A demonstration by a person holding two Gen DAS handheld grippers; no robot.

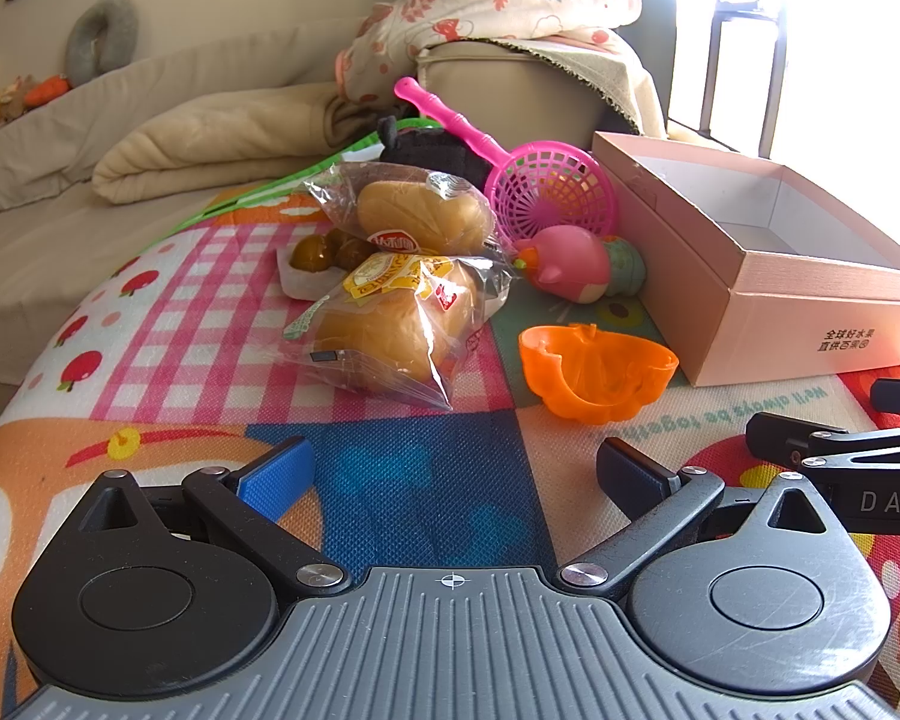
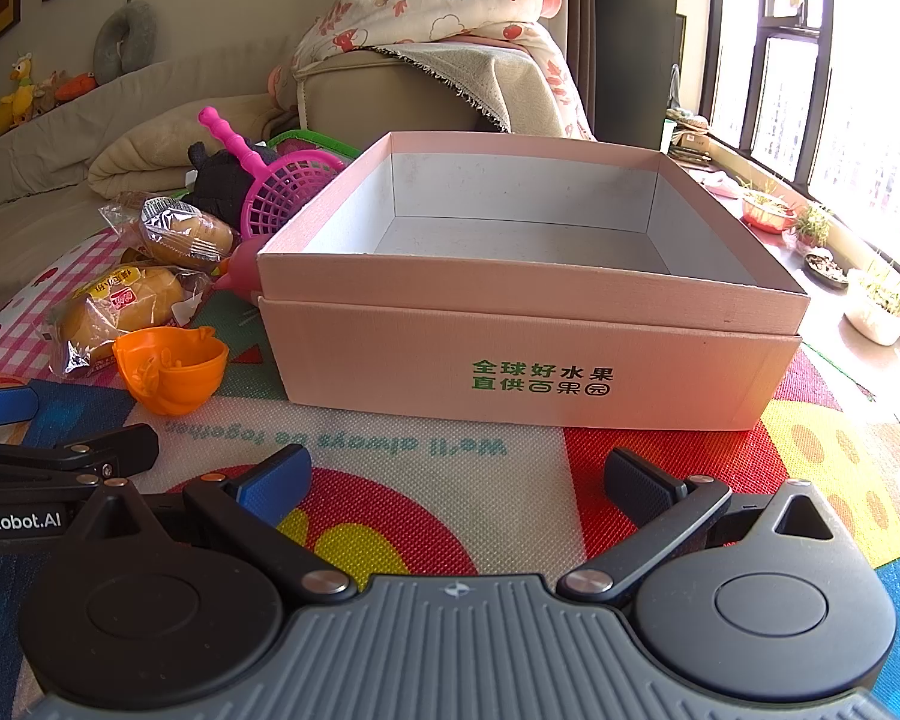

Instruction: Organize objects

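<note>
Pink box [image 2: 528,360]: lid off, sitting on the patterned play mat [image 2: 390,456], and its white inside shows bare walls and floor from the right wrist view.
Orange cup [image 1: 597,369]: open side up, just left of the box's near corner, nothing visible inside.
Pink sieve scoop [image 1: 549,192]: leaning against the box's far left side, its basket holding nothing I can see.
Bread packs: near bread bag [image 1: 390,330] and far bread bag [image 1: 420,210] piled together left of the toys.
Pink toy [image 1: 567,264]: between the bread and the box wall.
Left claw [image 1: 456,480]: spread wide, gripping nothing, over open blue mat before the bread.
Right claw [image 2: 459,480]: spread wide too, empty, with clear mat up to the box front.
Edges: mat curves off at the left towards the sofa [image 1: 60,240].
</note>
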